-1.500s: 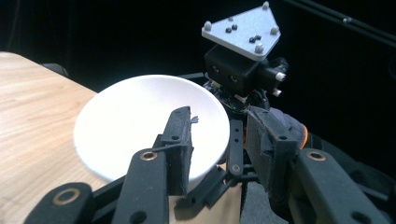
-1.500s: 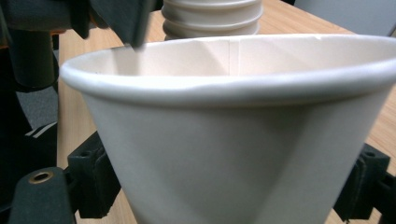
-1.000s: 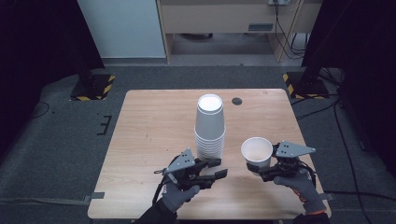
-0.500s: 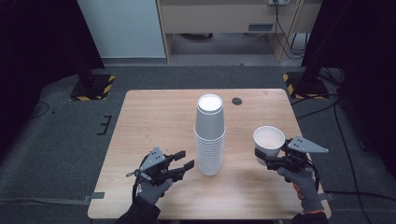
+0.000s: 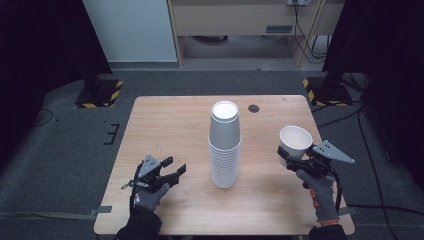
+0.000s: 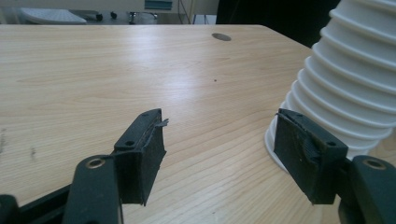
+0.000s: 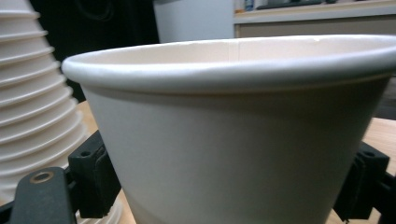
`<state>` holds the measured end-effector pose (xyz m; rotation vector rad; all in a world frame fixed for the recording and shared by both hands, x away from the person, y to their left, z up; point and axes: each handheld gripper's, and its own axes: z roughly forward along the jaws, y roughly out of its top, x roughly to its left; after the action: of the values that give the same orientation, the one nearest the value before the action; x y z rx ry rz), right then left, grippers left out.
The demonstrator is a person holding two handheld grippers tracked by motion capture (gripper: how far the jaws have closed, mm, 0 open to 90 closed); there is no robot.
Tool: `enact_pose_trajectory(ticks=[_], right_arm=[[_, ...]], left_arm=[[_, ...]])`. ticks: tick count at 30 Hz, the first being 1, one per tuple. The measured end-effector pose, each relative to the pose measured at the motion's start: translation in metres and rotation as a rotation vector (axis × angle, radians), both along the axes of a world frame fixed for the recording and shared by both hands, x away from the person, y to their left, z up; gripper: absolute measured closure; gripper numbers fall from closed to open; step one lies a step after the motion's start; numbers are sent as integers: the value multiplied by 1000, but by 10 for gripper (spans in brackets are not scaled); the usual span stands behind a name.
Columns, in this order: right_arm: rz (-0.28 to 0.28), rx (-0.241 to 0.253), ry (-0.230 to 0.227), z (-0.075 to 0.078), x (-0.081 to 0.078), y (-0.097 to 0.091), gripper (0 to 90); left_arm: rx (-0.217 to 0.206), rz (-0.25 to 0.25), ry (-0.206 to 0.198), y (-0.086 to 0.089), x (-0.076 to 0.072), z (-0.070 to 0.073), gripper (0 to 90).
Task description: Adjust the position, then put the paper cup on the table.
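A tall stack of upside-down white paper cups point(image 5: 225, 145) stands in the middle of the wooden table point(image 5: 170, 120). My left gripper point(image 5: 176, 171) hovers low over the table to the left of the stack, clear of it. Its jaws have just been opening and stand open, with only bare wood between them. In the left gripper view the stack point(image 6: 345, 79) rises just beyond the right pad point(image 6: 308, 154). My right gripper point(image 5: 286, 159) is to the right of the stack, shut on a single upright white cup point(image 5: 296, 140), held above the table. That cup point(image 7: 233, 130) sits between both pads in the right gripper view.
A small dark round disc point(image 5: 254, 108) lies near the table's far edge behind the stack. Black-and-yellow striped stand bases point(image 5: 97, 95) point(image 5: 325, 90) sit on the floor beyond the far corners. The person's gloved hands come in over the front edge.
My left gripper has pulled away from the stack, moving left and lower, and its jaws have spread wider. My right gripper has carried the single cup a little to the right, away from the stack.
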<state>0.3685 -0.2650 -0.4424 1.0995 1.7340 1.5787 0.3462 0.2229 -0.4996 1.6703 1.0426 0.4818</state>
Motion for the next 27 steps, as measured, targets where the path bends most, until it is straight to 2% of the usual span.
enact_pose_trajectory(ticks=[4, 6, 13, 27], right_arm=[[-42, 27, -4, -3, 10, -1, 149], [-66, 21, -5, -6, 16, -2, 149], [-128, 16, 17, -18, 33, -3, 149], [-210, -6, 78, -45, 57, 6, 149]], left_arm=[[31, 33, 8, 4, 3, -3, 294], [45, 42, 14, 6, 4, -5, 283], [49, 78, 42, 15, 8, -11, 277], [90, 97, 78, 19, 13, -18, 264]])
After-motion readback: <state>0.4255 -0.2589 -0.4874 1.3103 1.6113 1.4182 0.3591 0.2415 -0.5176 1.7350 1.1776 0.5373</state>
